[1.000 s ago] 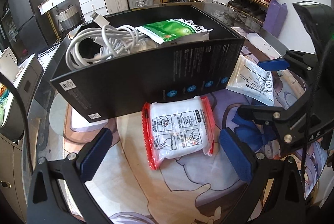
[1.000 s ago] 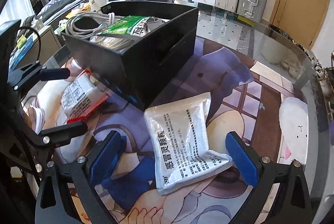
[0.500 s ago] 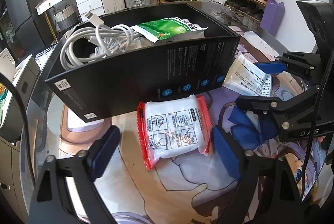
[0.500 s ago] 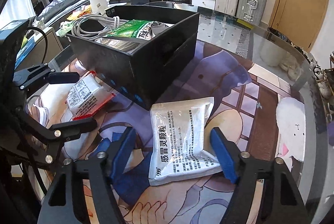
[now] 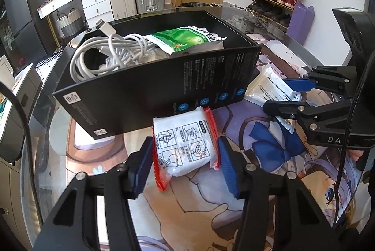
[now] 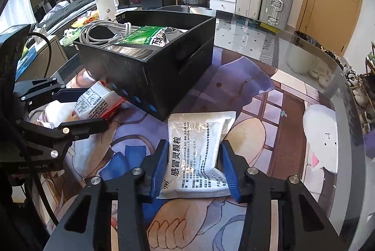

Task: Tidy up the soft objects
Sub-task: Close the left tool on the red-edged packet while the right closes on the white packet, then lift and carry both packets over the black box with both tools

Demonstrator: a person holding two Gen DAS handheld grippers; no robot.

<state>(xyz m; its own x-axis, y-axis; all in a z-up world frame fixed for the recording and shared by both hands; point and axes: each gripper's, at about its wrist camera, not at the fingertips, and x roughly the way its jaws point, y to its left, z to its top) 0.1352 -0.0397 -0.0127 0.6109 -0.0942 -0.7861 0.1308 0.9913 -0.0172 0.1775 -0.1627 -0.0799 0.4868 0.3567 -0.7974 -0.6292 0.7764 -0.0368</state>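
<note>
You are working on a glass-topped table [image 6: 293, 56] laid with a printed cartoon mat [image 6: 269, 110], taking the open black cardboard box [image 5: 164, 84] as landmark: its near wall is standing just beyond both packets, while bare mat is lying open to the right of the box, out toward the table's curved rim. Your left gripper [image 5: 185, 164] is closing its ribbed blue pads [image 5: 228, 166] on the red-edged white packet [image 5: 187, 145], which is lying on the mat directly in front of the box's near wall, its far end touching or nearly touching that wall; the packet's crimped red seams are pressing against both pads. Your right gripper [image 6: 194, 169] is clamping the silvery foil sachet [image 6: 199, 155] by its two long sides, just off the box's near right corner; the sachet is flat, crinkled and printed in dark characters. Inside the box, a coiled white cable [image 5: 110, 52] is resting beside a glossy green sachet [image 5: 185, 39], both rising to the box's rim.
</note>
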